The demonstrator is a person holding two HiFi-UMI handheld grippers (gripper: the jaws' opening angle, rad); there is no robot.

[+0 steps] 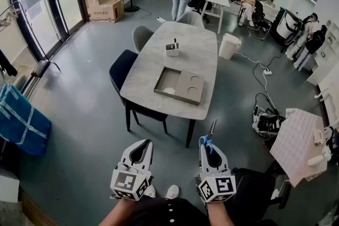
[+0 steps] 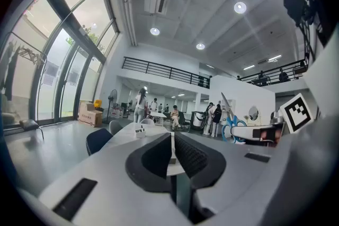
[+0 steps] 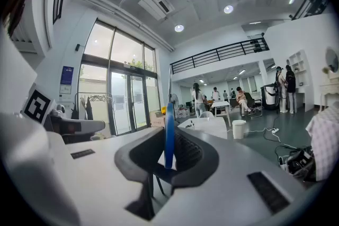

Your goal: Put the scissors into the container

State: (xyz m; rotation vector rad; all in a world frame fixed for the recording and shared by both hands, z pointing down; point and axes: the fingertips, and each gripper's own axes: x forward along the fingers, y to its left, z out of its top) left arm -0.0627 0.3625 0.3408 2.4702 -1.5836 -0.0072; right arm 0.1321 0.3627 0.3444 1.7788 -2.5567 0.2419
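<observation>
Blue-handled scissors (image 1: 208, 139) stick out of my right gripper (image 1: 207, 146), which is shut on the handles with the blades pointing forward and up. In the right gripper view the blue handle (image 3: 169, 132) stands edge-on between the pads. The left gripper view shows the scissors (image 2: 231, 123) off to the right. My left gripper (image 1: 142, 144) hangs beside the right one, jaws together and holding nothing. Both grippers are held low over the floor, well short of the table. A small white container (image 1: 172, 48) with a dark item in it stands on the grey table (image 1: 197, 55), toward its far half.
A flat brown cardboard tray (image 1: 180, 84) lies on the table's near half. A dark chair (image 1: 121, 69) and a grey chair (image 1: 142, 35) stand at its left side. A white bin (image 1: 229, 46) and floor cables lie to the right. People stand and sit at the back.
</observation>
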